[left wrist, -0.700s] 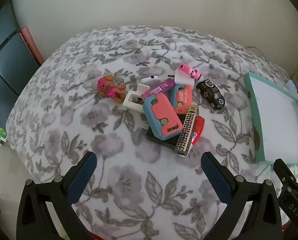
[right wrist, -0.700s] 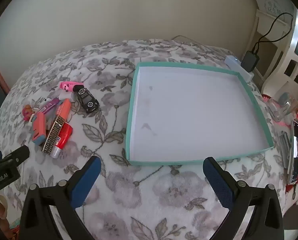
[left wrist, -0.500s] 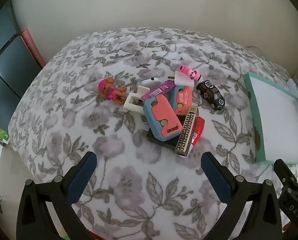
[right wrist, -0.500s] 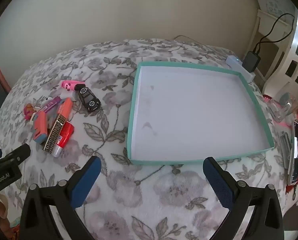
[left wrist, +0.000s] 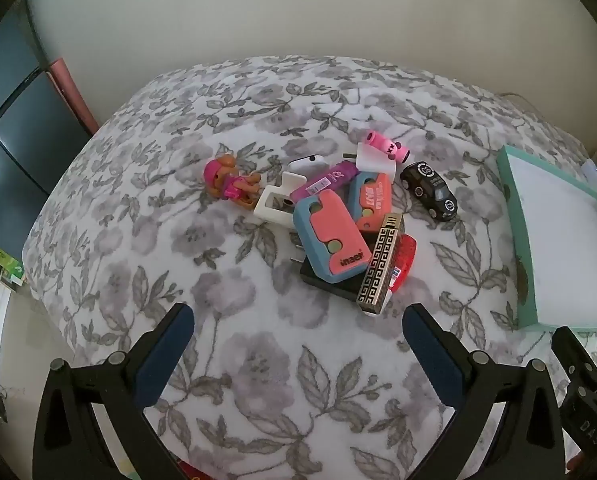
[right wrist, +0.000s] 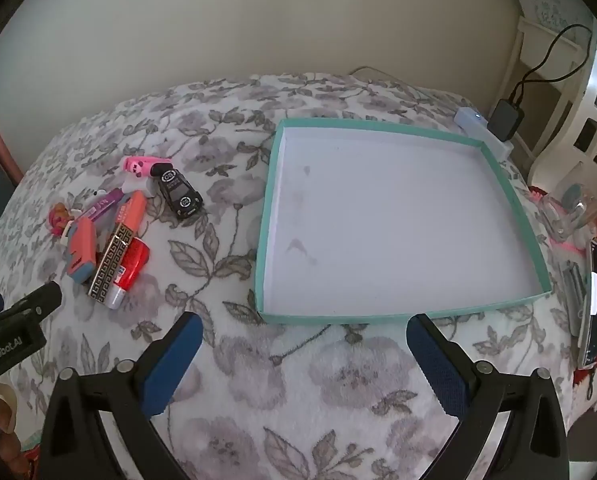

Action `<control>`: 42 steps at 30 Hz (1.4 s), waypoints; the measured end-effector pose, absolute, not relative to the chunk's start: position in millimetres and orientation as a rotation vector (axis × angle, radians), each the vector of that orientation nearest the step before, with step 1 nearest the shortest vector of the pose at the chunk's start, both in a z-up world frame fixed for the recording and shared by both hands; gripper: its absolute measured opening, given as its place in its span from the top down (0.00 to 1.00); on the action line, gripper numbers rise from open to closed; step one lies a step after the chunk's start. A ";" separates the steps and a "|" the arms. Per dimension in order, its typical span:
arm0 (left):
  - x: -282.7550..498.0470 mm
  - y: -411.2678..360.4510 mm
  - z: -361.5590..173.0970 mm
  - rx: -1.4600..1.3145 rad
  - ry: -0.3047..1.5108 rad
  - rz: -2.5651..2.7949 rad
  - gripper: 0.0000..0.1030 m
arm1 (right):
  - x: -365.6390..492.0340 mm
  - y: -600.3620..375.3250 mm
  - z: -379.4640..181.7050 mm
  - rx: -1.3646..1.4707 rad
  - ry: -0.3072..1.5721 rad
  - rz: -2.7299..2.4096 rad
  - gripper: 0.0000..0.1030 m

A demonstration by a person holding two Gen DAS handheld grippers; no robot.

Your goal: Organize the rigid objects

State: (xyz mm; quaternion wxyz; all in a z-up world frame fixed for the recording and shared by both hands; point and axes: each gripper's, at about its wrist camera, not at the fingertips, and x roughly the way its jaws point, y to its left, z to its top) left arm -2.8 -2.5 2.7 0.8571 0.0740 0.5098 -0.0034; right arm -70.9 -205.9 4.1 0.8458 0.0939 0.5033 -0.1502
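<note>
A heap of small rigid objects lies on the floral blanket [left wrist: 146,240]: a blue-and-coral case [left wrist: 330,236], a gold-patterned black box [left wrist: 380,268], a red tube [left wrist: 404,258], a purple tube [left wrist: 322,182], a white holder [left wrist: 276,204], a pink doll [left wrist: 228,180], a pink cylinder [left wrist: 386,150] and a black toy car [left wrist: 430,190]. My left gripper [left wrist: 294,328] hangs open above the blanket, short of the heap, holding nothing. An empty teal-rimmed tray [right wrist: 514,204] sits to the right. My right gripper [right wrist: 304,334] is open just before the tray's near rim. The heap [right wrist: 110,240] lies to its left.
A white charger with a black cable [right wrist: 506,120] sits beyond the tray by white furniture [right wrist: 578,120]. Clutter including a phone [right wrist: 594,300] lies at the blanket's right edge. A dark cabinet [left wrist: 6,128] stands at the left. A pale wall rises behind.
Both views have shifted slightly, with the heap and tray sliding a little lower in frame as the grippers drew back or tilted. No object has been touched.
</note>
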 end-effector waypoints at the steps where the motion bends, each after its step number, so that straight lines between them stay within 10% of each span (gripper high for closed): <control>1: -2.7 -2.5 2.6 0.156 1.072 -0.004 0.00 | -71.0 -206.1 4.0 0.199 1.062 -0.316 0.00; 42: -4.8 -6.5 1.5 0.209 1.060 0.055 0.00 | -73.7 -207.5 0.8 0.213 1.078 -0.313 0.00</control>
